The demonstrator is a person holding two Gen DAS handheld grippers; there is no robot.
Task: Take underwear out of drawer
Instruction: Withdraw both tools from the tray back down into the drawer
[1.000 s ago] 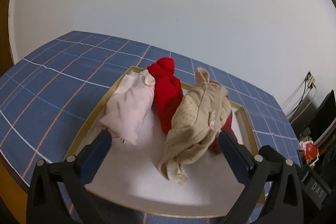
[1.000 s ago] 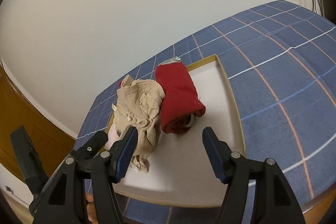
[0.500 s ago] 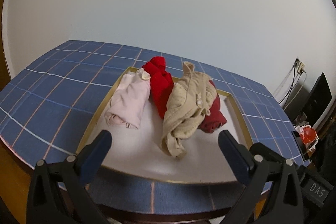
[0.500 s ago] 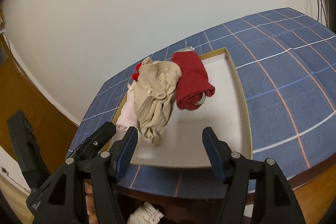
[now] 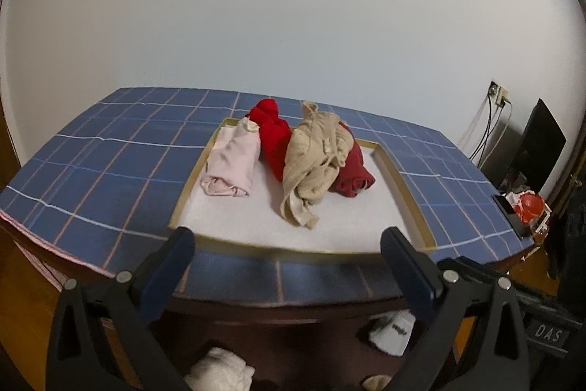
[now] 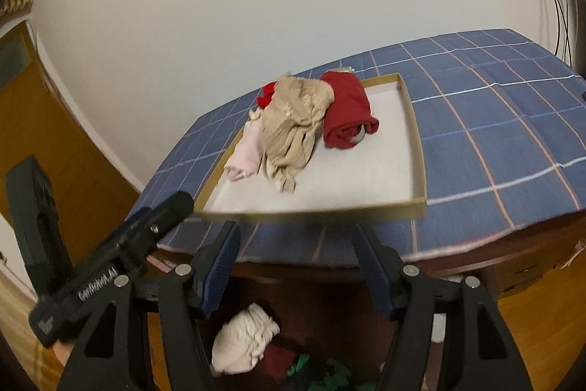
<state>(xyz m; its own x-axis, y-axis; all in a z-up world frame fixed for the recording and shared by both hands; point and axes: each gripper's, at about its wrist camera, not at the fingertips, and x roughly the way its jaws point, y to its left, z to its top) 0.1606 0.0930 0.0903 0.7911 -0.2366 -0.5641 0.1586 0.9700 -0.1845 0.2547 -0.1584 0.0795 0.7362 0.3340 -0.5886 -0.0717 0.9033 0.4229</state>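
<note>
Blue checked cloth (image 5: 110, 171) covers the top of a dark wood dresser, and a shallow gold-rimmed tray (image 5: 401, 185) sits on it holding four bundles side by side: a pale pink roll (image 5: 232, 163), a bright red one (image 5: 273, 138), a crumpled beige piece (image 5: 315, 160) draped partly over its neighbours, and a dark red roll (image 5: 353, 174) on the far right.

Below the dresser's front edge the drawer (image 6: 315, 310) is pulled open. Inside it lies a cream-white bundle of underwear (image 6: 245, 339), with dark red and green fabric (image 6: 322, 371) next to it. From the left wrist view, two whitish pieces show down there too, one (image 5: 393, 332) near the right finger.

Both claws hang over the open drawer, in front of the dresser. The left gripper (image 5: 287, 270) is spread wide with nothing between its fingers. The right gripper (image 6: 295, 266) is also parted, empty, its blue ribbed pads (image 6: 223, 266) facing each other. Neither one touches any cloth.
</note>
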